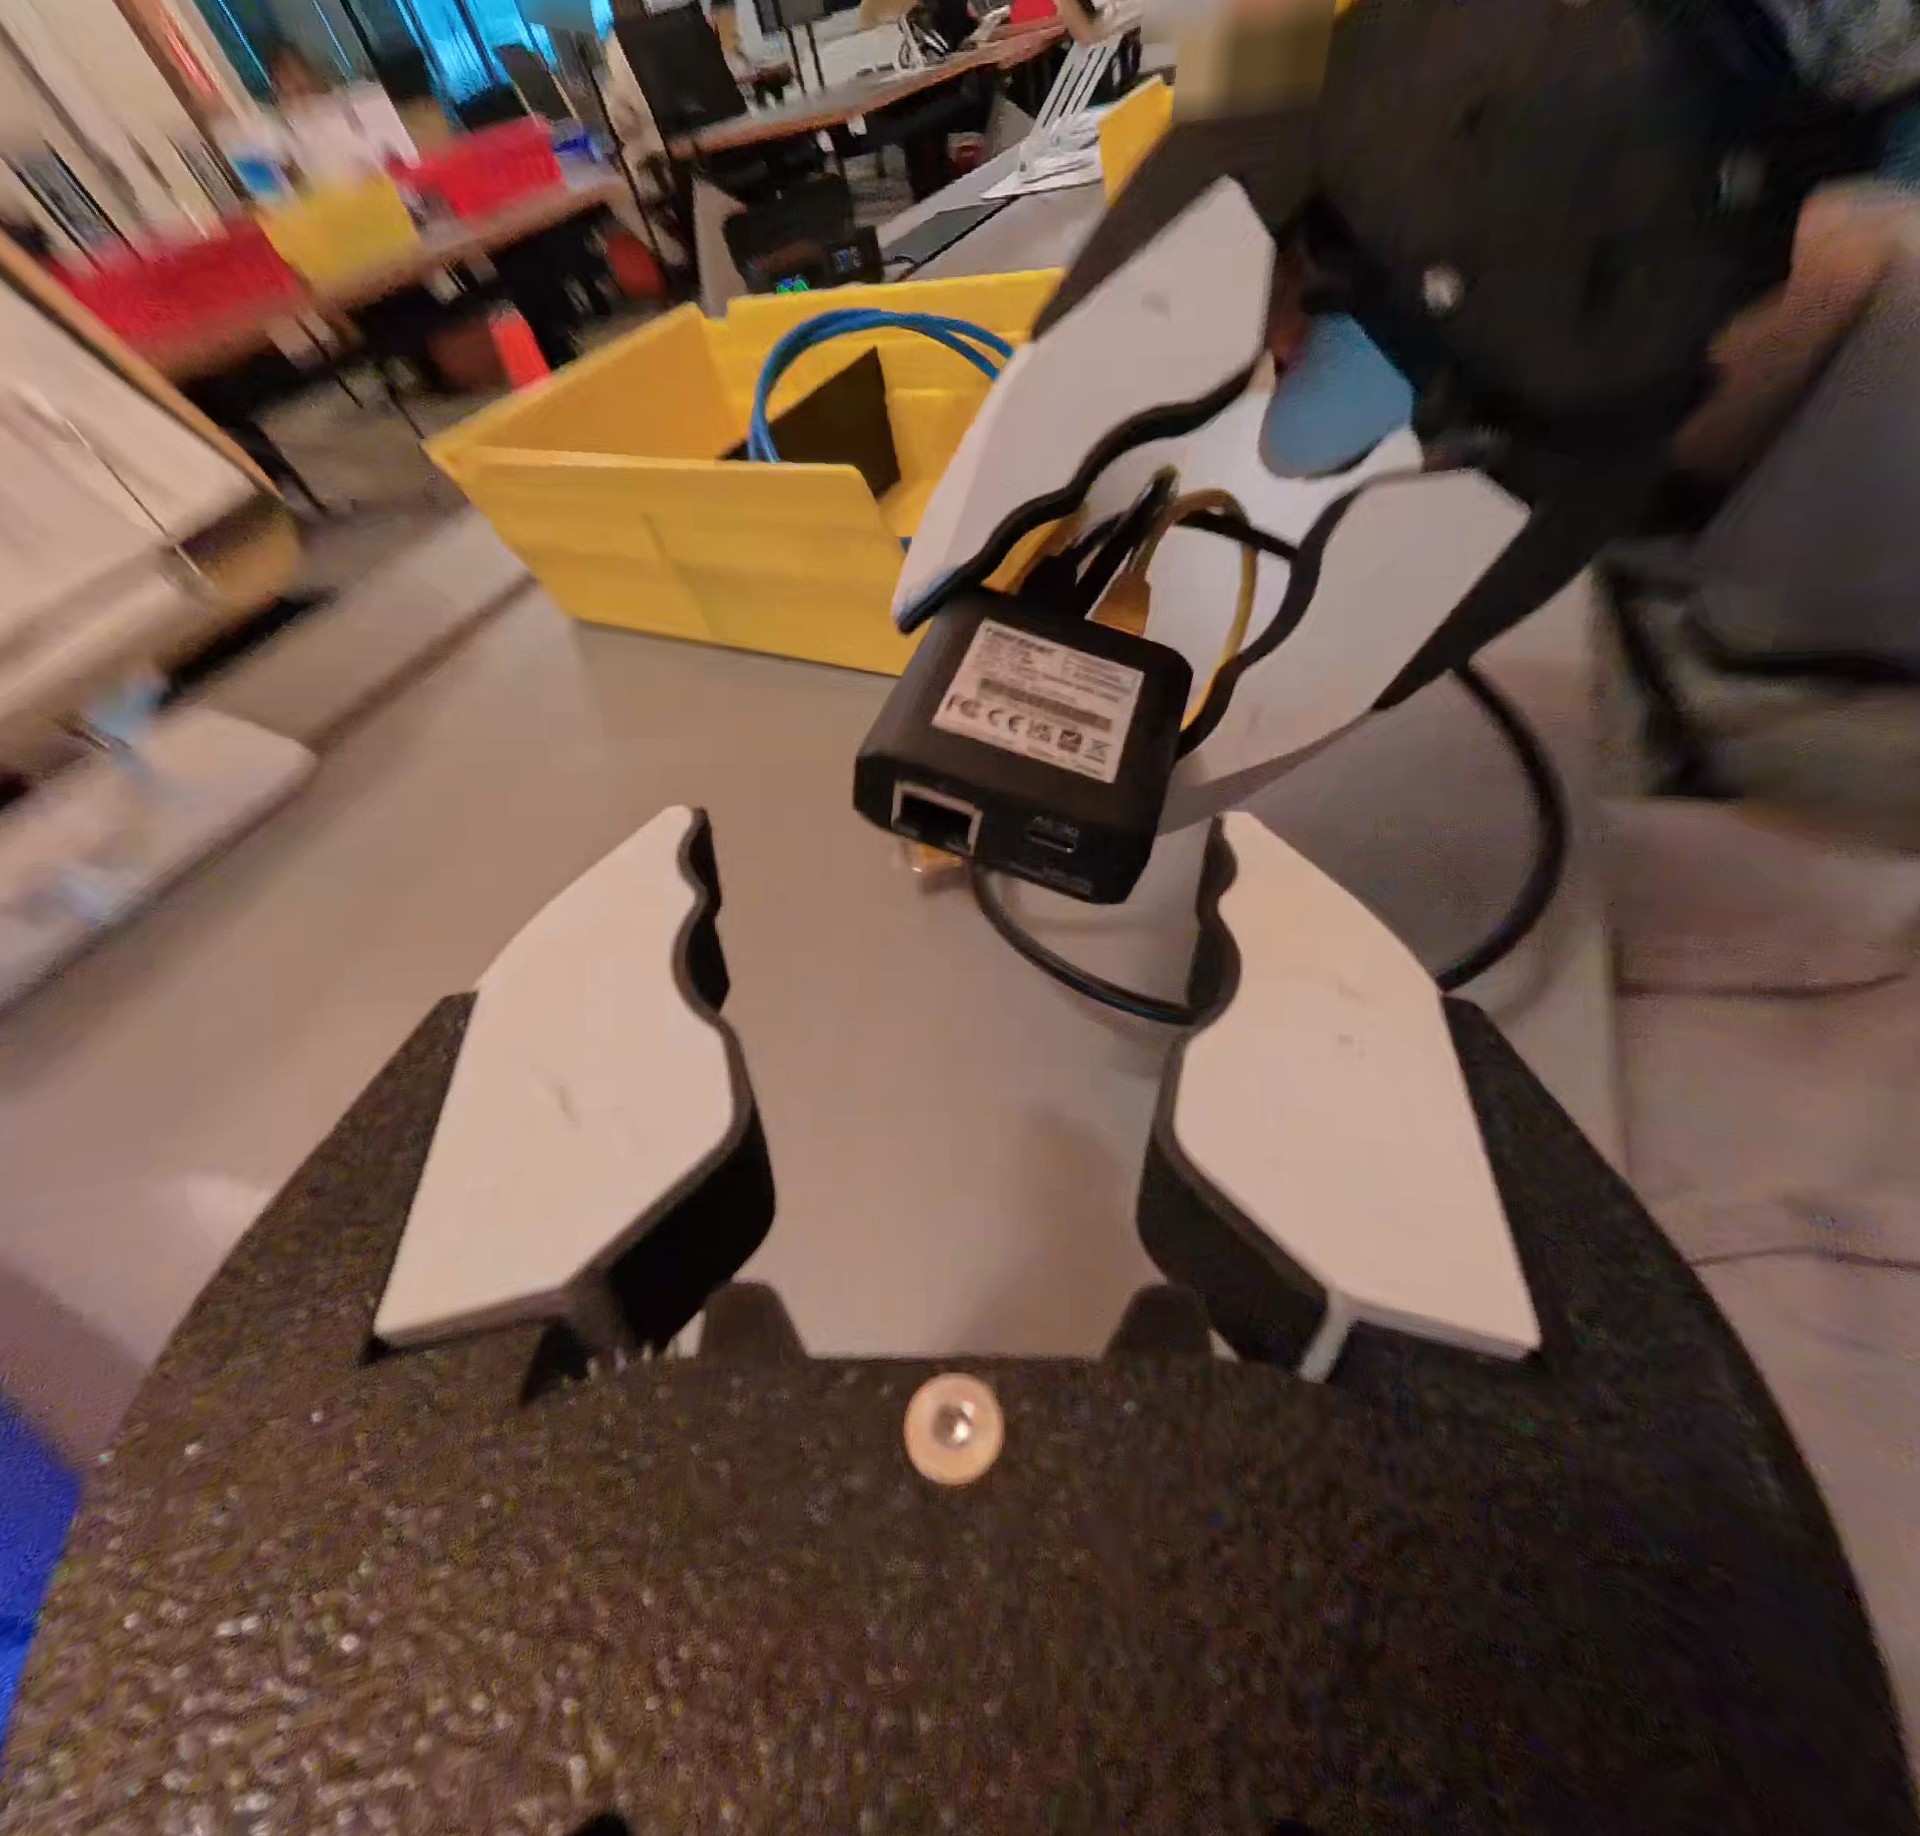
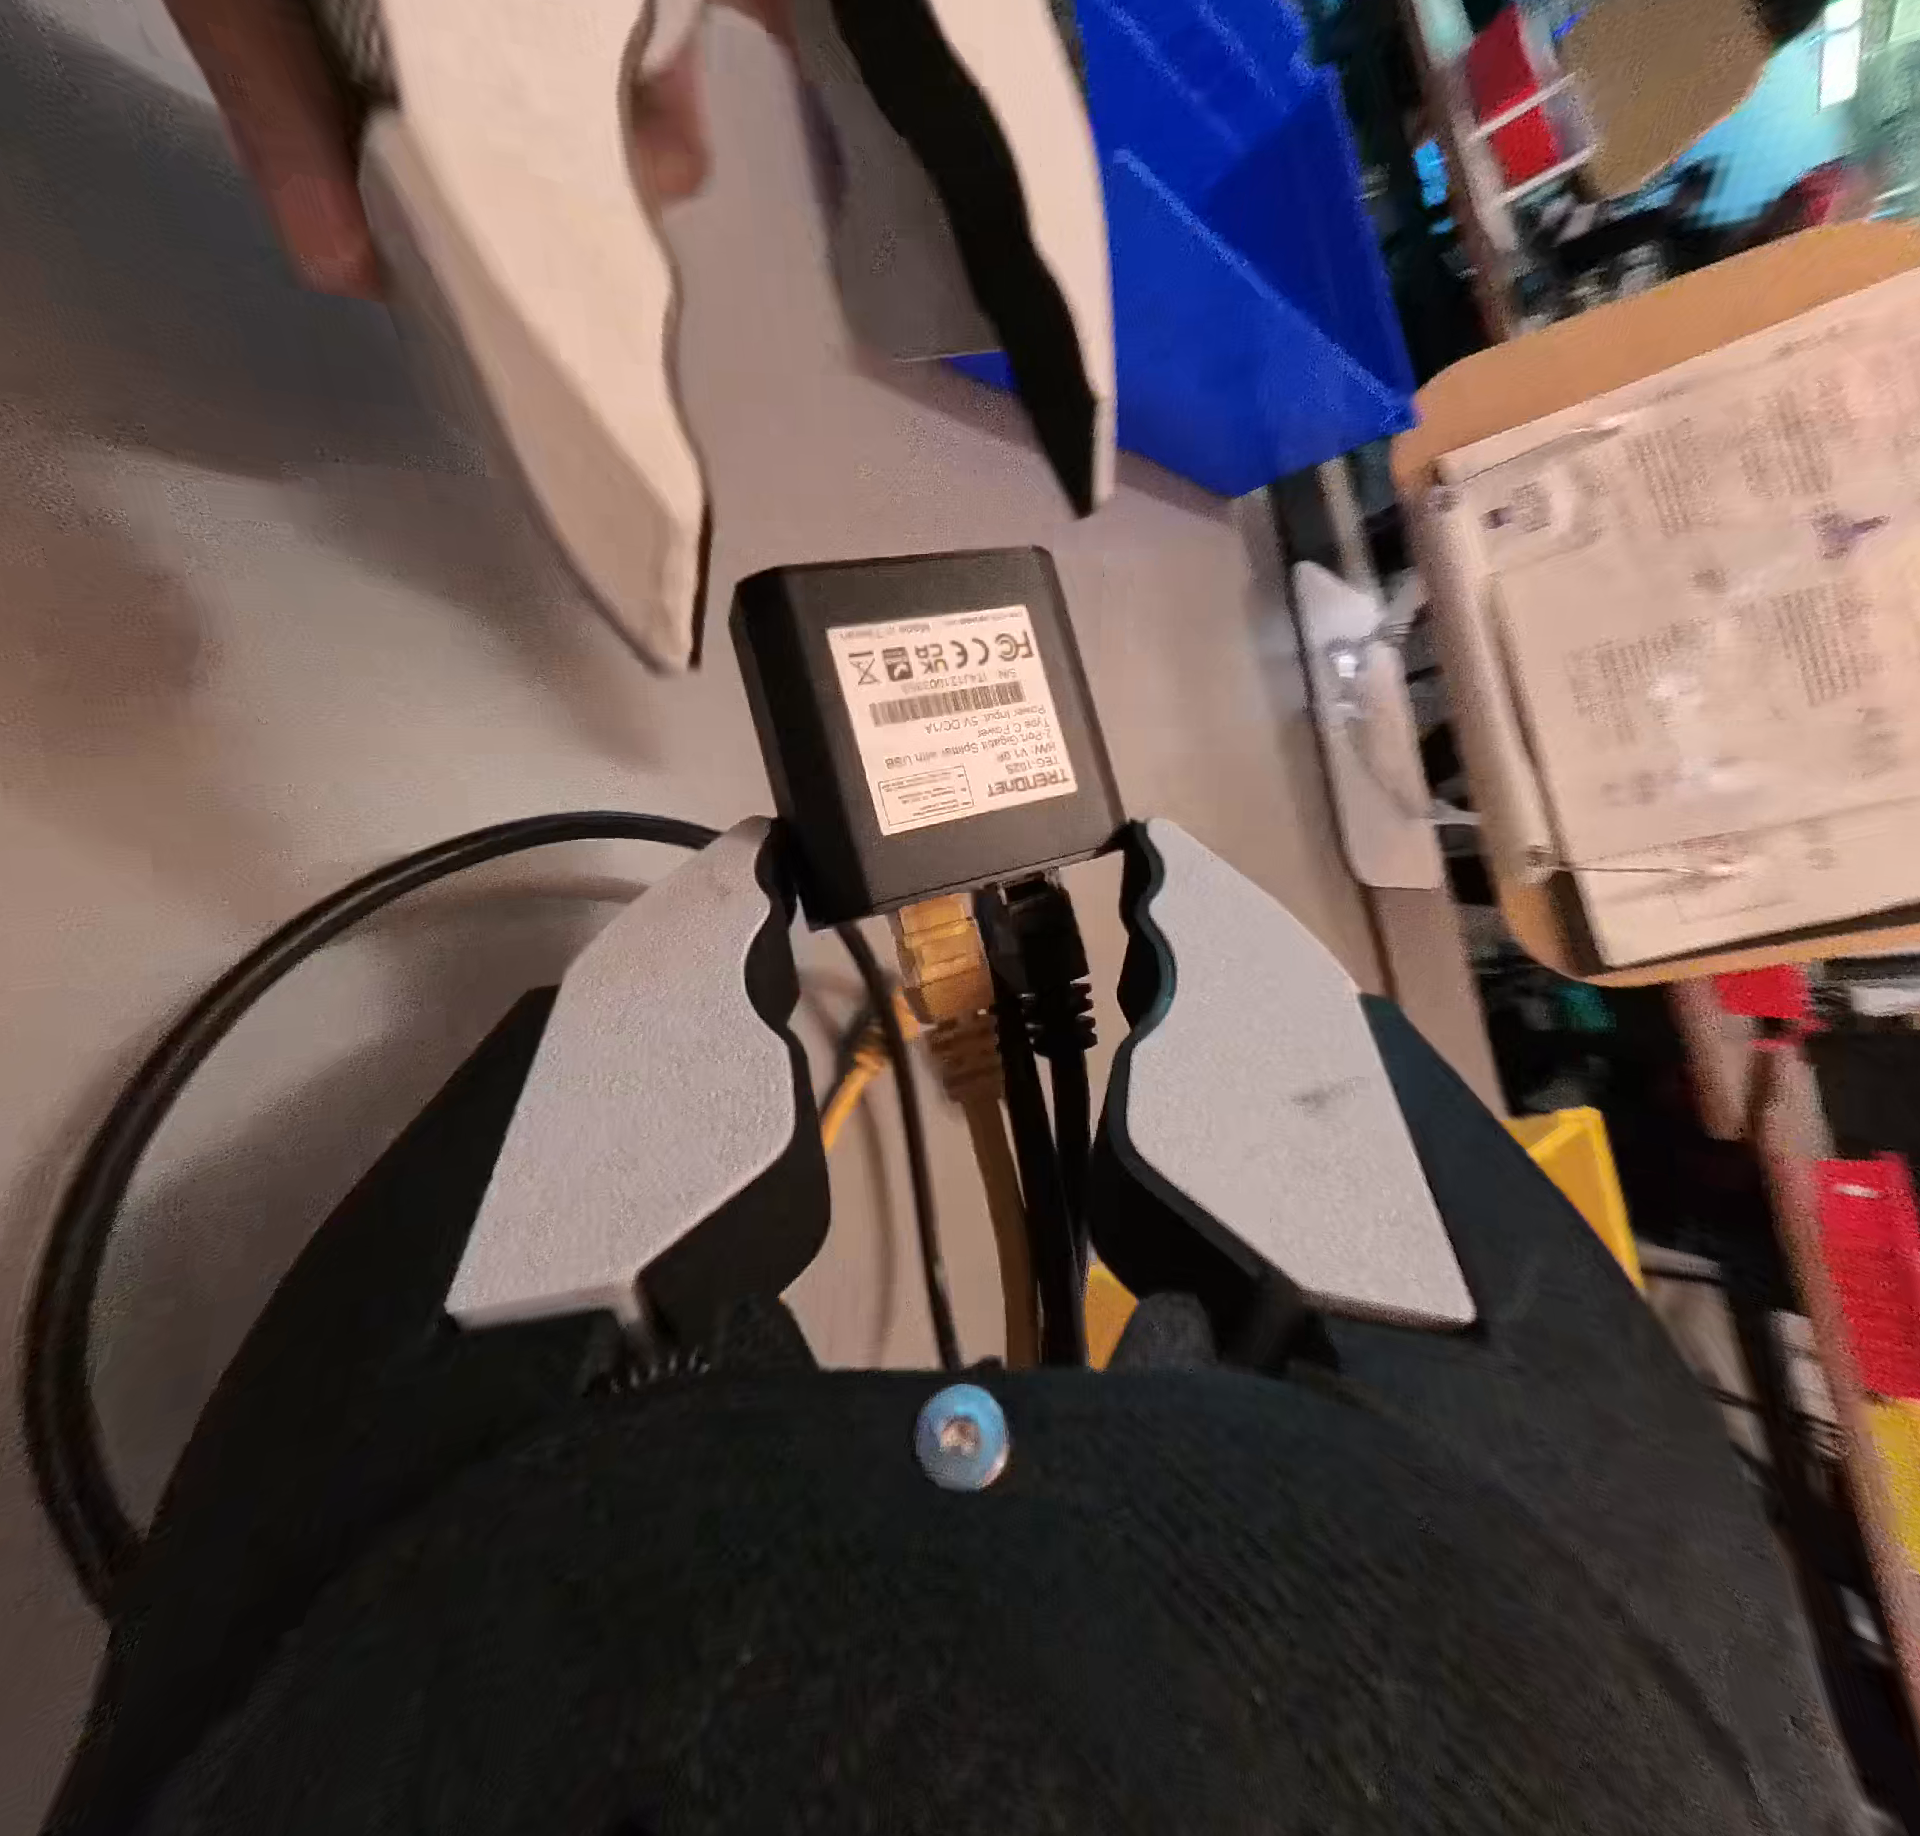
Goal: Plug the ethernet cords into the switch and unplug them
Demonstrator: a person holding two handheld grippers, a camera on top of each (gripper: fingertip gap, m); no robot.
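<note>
So the right gripper (image 2: 951,851) has the small black switch (image 2: 920,726) pinched by its near corners, one fingertip on either side, and it's lifted off the grey table (image 1: 644,747). Underside is facing up: there's a white label (image 2: 951,726) stuck on it with a barcode, a row of compliance marks and several lines of small print, which I won't repeat.

On the end facing the right gripper, a yellow ethernet cord (image 2: 951,976) and a black cord (image 2: 1044,955) are both seated in the switch and run back between the fingers. The black one loops wide across the table on the left of the right wrist view.

From the left wrist view you get the opposite end of the switch (image 1: 1023,737): one empty ethernet port (image 1: 935,818) and a smaller slot beside it, probably a USB-type socket, but it's too soft to be sure.

The left gripper (image 1: 961,913) is spread wide with nothing in it, fingertips just short of the switch and pointing at that open-port end. In the right wrist view it comes in from the top.

Other stuff: a yellow bin (image 1: 686,519) sits on the table behind the switch, with a coiled blue cable (image 1: 831,363) inside. Blue bins (image 2: 1226,228) and a cardboard box (image 2: 1683,591) with a printed sheet on it sit beyond the table edge. The background is blurry desks, with red and yellow bins.
</note>
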